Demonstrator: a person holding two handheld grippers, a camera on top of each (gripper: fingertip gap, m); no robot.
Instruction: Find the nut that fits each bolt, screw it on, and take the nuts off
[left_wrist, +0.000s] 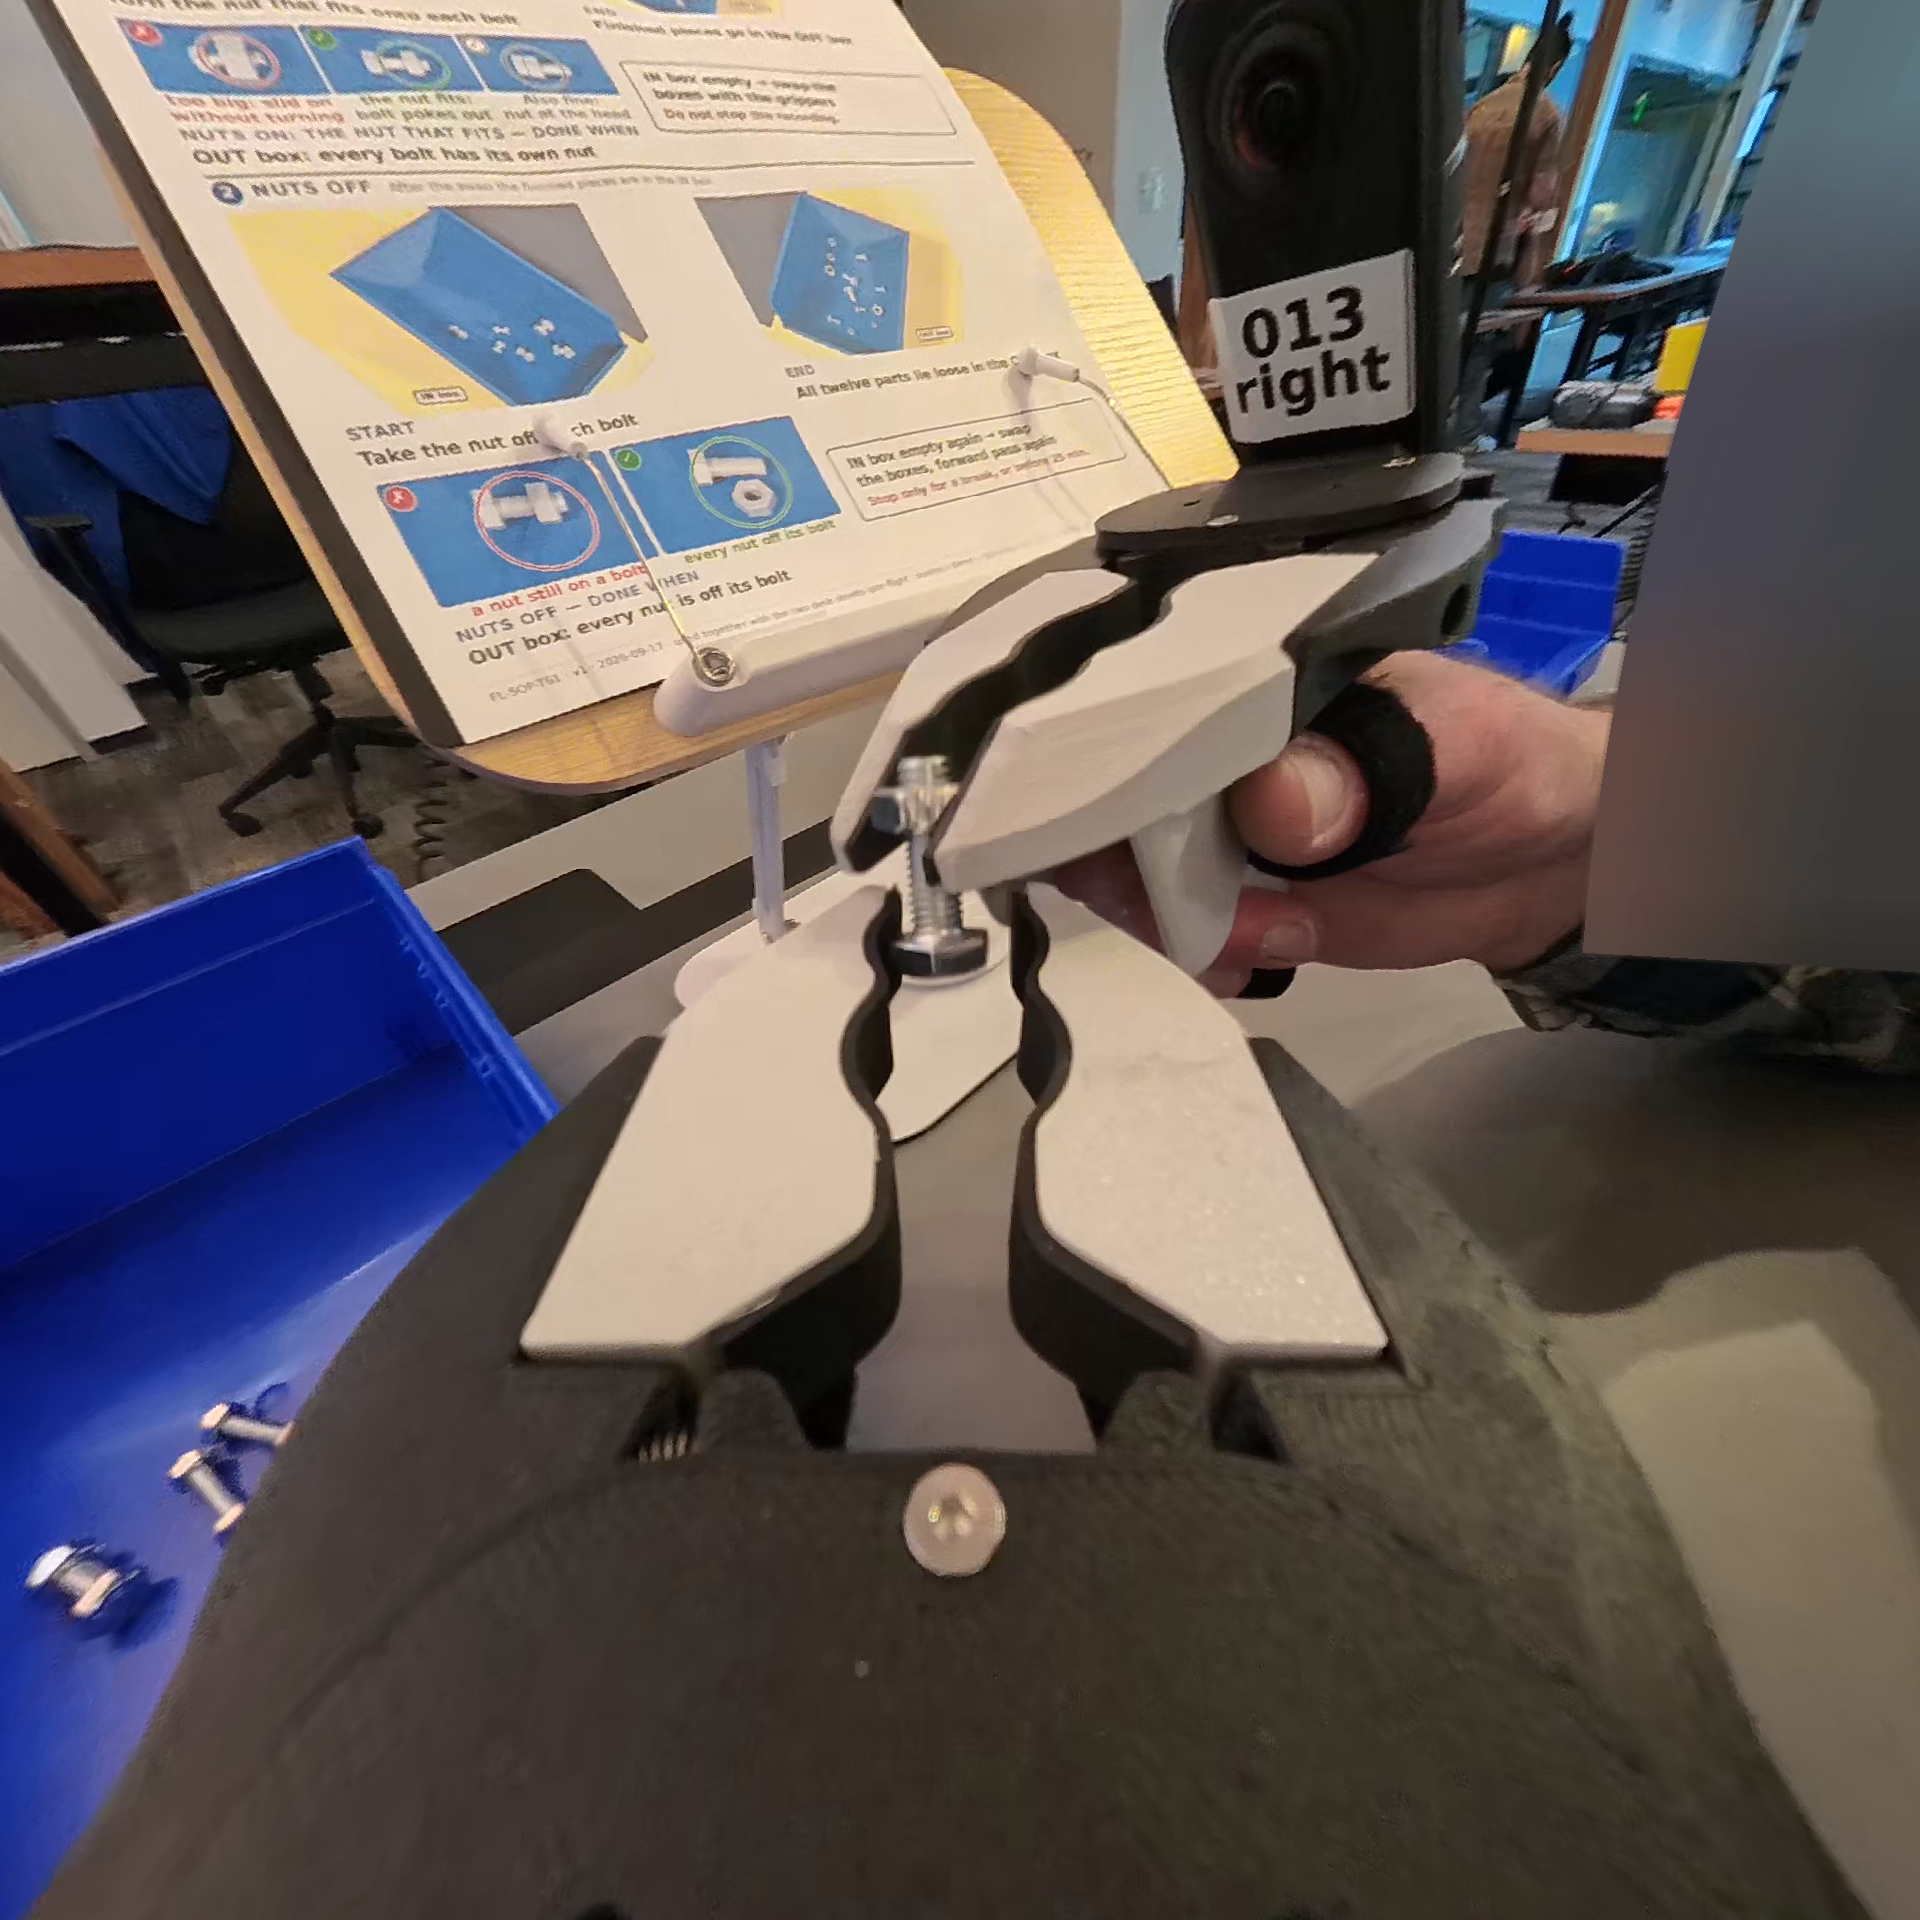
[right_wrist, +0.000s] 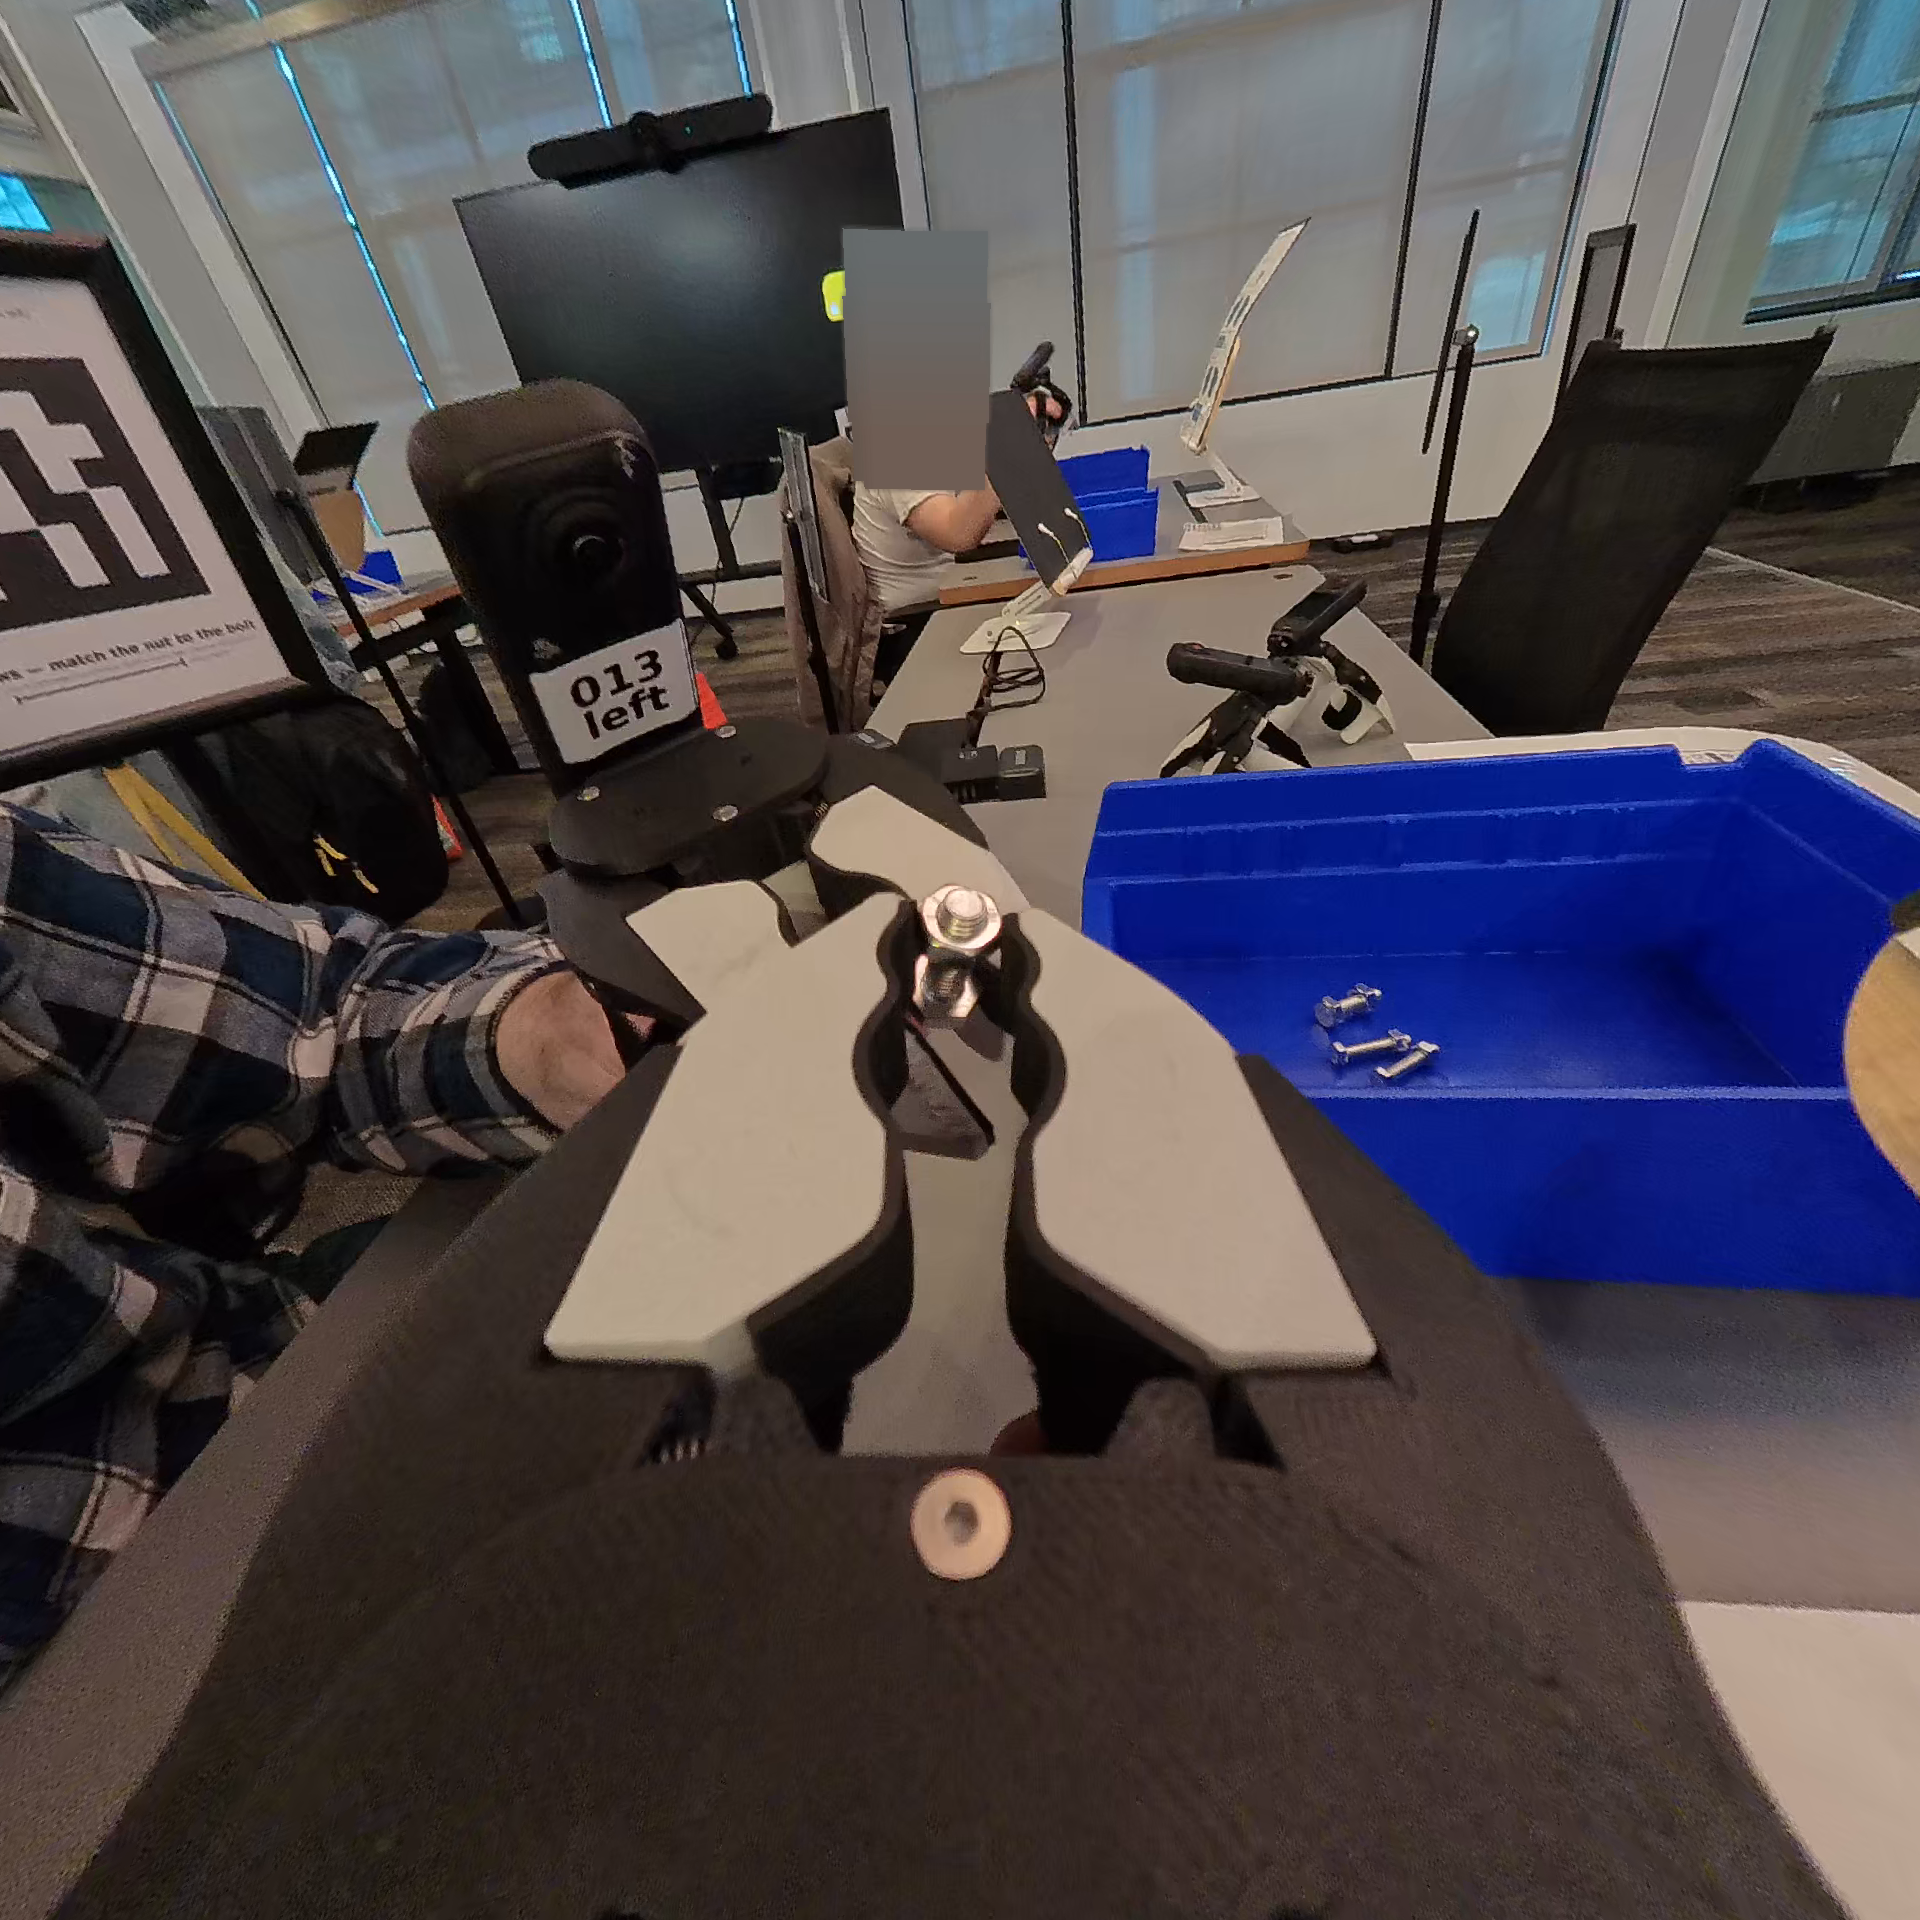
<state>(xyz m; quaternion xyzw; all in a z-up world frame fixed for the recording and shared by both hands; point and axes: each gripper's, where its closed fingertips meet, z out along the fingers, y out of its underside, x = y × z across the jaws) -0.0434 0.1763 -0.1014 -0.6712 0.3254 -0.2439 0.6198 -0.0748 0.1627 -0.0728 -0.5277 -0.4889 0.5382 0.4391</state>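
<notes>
A silver bolt (left_wrist: 928, 894) stands upright with its hex head (left_wrist: 940, 951) at the bottom. My right gripper (left_wrist: 899, 842) reaches in from the right, shut on the silver nut (left_wrist: 902, 808) near the bolt's top. My left gripper (left_wrist: 951, 925) has the bolt head between its fingertips. The left pad is at the head, and a narrow gap shows at the right pad, so it counts as open. In the right wrist view my right gripper (right_wrist: 961, 925) clasps the nut (right_wrist: 961, 920). The bolt head (right_wrist: 943, 1000) hangs below it, and the left gripper's fingers (right_wrist: 707, 935) lie underneath.
A blue bin (left_wrist: 208, 1039) at the left holds bolts with nuts on them (left_wrist: 208, 1486); it also shows in the right wrist view (right_wrist: 1558, 1195), with the bolts (right_wrist: 1371, 1044). An instruction sheet on a wooden stand (left_wrist: 623, 312) rises behind, over its white base (left_wrist: 935, 1081). A person's hand (left_wrist: 1434, 831) holds the right gripper. The grippers are tip to tip, or close to it.
</notes>
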